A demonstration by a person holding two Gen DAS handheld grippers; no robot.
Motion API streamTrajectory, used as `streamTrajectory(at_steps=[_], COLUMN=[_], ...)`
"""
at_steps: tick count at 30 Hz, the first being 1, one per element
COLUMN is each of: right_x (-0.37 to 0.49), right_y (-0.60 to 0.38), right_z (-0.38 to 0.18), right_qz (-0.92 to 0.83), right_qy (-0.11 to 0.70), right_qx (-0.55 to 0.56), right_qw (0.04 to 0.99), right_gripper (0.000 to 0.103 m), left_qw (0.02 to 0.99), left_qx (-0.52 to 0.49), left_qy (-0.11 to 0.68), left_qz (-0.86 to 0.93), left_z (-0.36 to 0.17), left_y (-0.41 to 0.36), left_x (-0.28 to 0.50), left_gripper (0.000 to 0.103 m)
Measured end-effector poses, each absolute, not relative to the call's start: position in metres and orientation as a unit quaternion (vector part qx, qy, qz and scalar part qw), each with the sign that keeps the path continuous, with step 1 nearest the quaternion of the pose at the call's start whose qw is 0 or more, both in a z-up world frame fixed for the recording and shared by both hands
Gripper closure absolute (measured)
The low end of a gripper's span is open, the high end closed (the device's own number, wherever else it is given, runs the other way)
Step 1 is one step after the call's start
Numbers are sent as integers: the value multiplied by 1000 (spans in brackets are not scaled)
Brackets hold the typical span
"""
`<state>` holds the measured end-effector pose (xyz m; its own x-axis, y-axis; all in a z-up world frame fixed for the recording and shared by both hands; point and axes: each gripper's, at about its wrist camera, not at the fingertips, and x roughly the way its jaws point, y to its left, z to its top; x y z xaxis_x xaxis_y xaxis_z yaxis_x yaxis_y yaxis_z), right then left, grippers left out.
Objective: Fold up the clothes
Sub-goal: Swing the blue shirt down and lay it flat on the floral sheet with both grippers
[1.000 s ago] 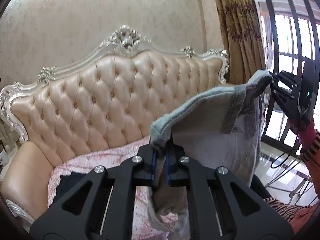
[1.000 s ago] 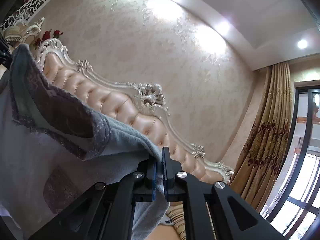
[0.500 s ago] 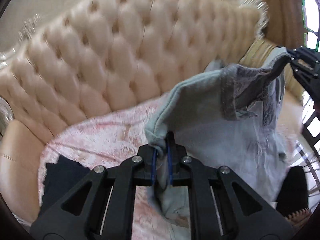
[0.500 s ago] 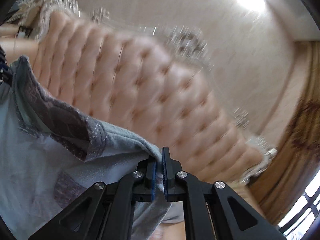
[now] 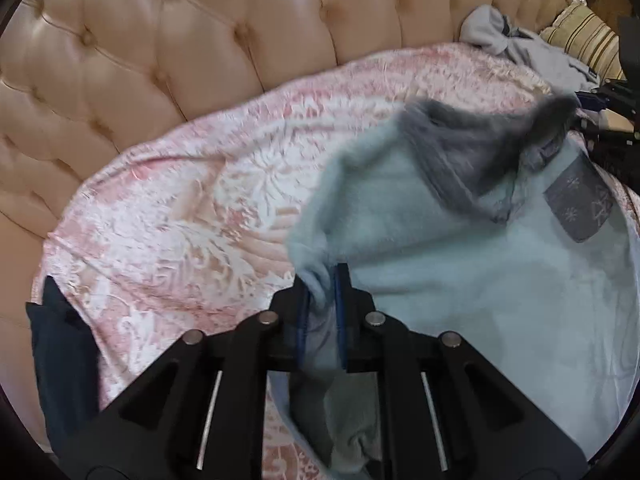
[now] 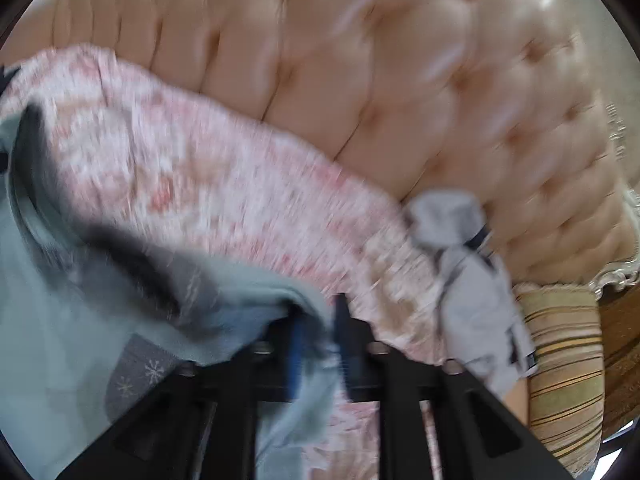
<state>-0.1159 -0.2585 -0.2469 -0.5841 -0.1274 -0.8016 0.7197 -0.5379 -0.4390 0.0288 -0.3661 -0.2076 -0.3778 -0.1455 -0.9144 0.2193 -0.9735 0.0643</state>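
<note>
A pale blue fleece top (image 5: 460, 280) with a dark grey collar (image 5: 472, 152) and a grey snowflake pocket (image 5: 580, 204) hangs stretched between both grippers, low over the pink blanket (image 5: 200, 200). My left gripper (image 5: 322, 280) is shut on one shoulder of it. My right gripper (image 6: 318, 312) is shut on the other shoulder; the top (image 6: 52, 320) spreads to its left. The right gripper also shows at the right edge of the left wrist view (image 5: 612, 96). The right wrist view is blurred.
The blanket covers the seat of a tufted peach leather sofa (image 5: 180, 40). A dark navy garment (image 5: 60, 360) lies at the seat's left end. A crumpled light grey garment (image 6: 472, 280) and a striped cushion (image 6: 564, 364) lie at the right end.
Both grippers have swung down and forward with the fleece top, from holding it up high in front of the sofa back to low over the blanket. Both stay shut on it.
</note>
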Motion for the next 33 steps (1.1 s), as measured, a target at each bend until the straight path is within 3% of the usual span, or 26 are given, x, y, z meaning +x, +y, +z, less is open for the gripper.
streamTrajectory(at_steps=[1, 2, 3, 4, 11, 16, 24, 29, 31, 33], right_x=[-118, -119, -121, -123, -106, -41, 44, 85, 97, 98], right_y=[-258, -255, -251, -247, -211, -167, -45, 7, 21, 36], right_z=[-253, -257, -257, -256, -204, -159, -179, -193, -203, -215], right_qz=[-790, -788, -788, -790, -806, -819, -834, -836, -830, -814], right_qy=[396, 388, 376, 361, 270, 270, 241, 190, 163, 84], right_qx=[383, 395, 403, 410, 415, 367, 403, 430, 450, 488], right_qw=[268, 270, 274, 279, 325, 350, 291, 282, 286, 303], right_gripper=[45, 38, 38, 38, 37, 25, 27, 27, 31, 40], left_qw=[107, 107, 111, 115, 157, 102, 25, 27, 30, 36], left_qx=[553, 557, 557, 556, 503, 454, 501, 521, 532, 546], left_qy=[40, 47, 54, 59, 50, 71, 82, 74, 72, 68], left_qz=[-826, -823, -821, -821, -849, -882, -861, -850, -843, -835], left_z=[-212, -215, -215, -215, -165, -129, -181, -195, -202, -212], left_y=[-368, -371, -374, -377, -364, -297, -195, -179, -178, -177], left_x=[26, 24, 24, 24, 51, 100, 145, 158, 161, 162], left_gripper=[61, 49, 32, 29, 23, 13, 12, 12, 12, 12])
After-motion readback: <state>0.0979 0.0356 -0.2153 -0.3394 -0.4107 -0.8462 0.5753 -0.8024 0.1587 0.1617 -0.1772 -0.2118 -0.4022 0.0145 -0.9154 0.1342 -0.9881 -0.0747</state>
